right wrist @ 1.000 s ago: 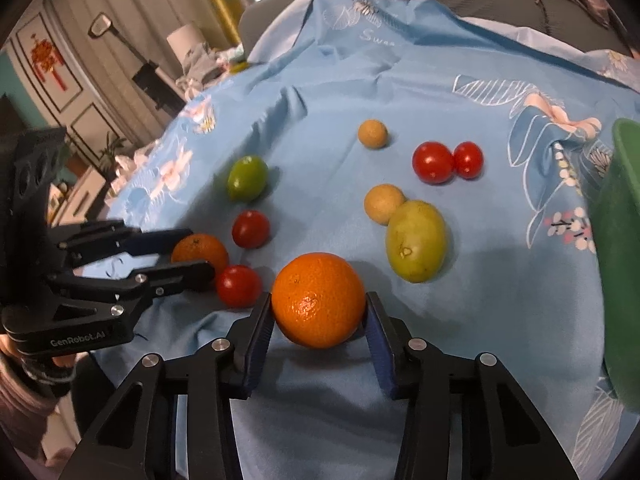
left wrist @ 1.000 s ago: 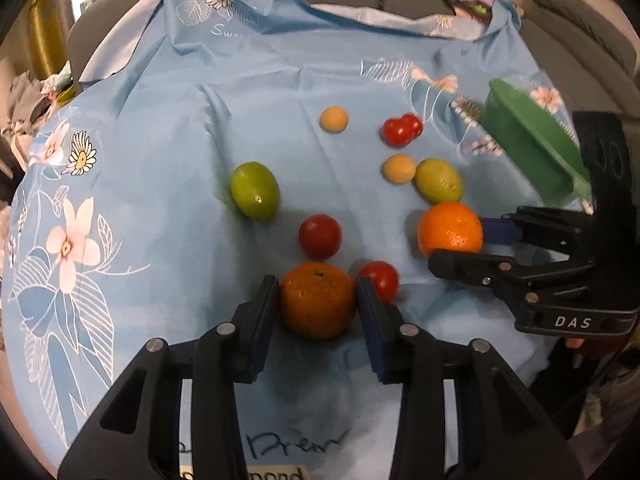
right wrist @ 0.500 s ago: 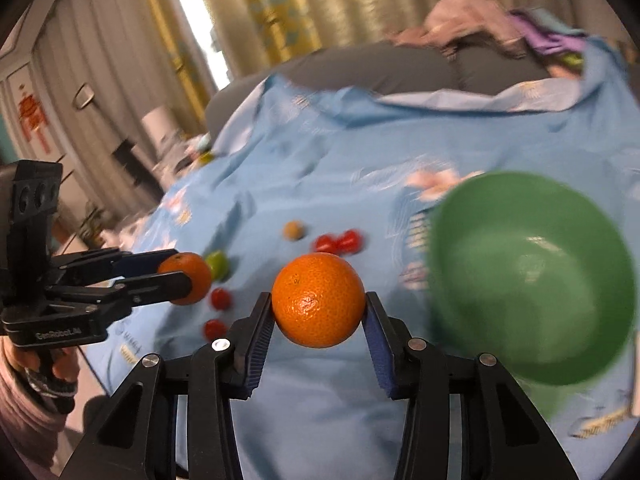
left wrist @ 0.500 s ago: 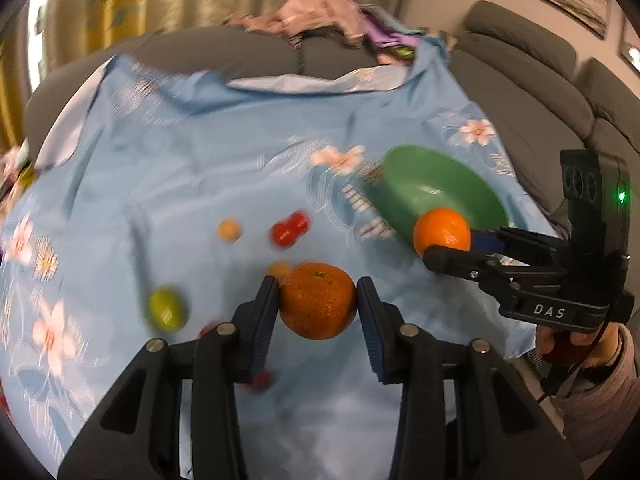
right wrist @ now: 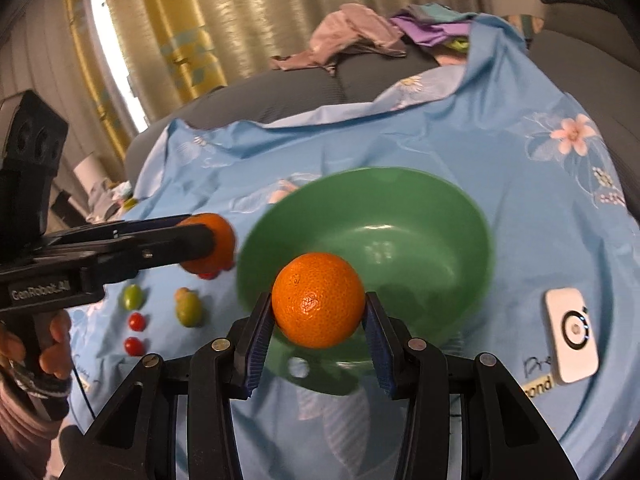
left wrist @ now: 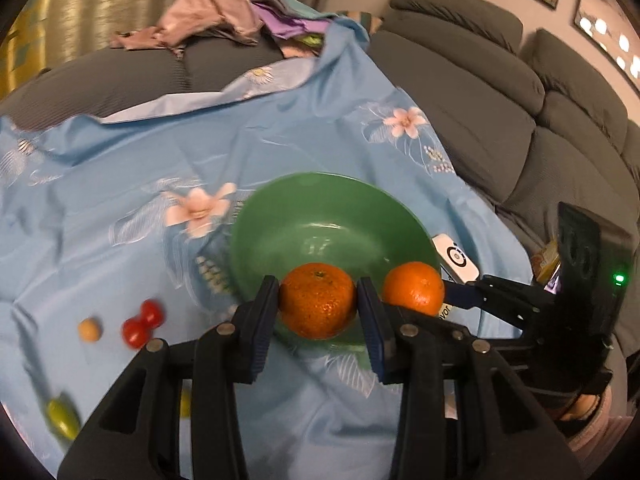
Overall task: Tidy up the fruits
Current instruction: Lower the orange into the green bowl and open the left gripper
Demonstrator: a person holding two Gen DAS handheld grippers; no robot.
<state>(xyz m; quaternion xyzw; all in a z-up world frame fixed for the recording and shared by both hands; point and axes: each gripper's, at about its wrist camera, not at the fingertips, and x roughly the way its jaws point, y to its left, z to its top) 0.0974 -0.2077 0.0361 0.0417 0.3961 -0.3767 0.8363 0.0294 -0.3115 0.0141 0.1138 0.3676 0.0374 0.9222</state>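
The darker orange (left wrist: 317,306) hangs over the green bowl's (left wrist: 280,200) near rim, pinched by the left gripper (left wrist: 318,312). The brighter orange (right wrist: 319,300), clamped in the right gripper (right wrist: 319,322), sits above the same rim. Blue cloth (left wrist: 120,140) surrounds the bowl.

- Left wrist view: looks forward and down, close over the green bowl (left wrist: 320,216) from its near-left side.
- Right wrist view: faces likewise, close; both share the bowl and blue cloth (right wrist: 460,136).
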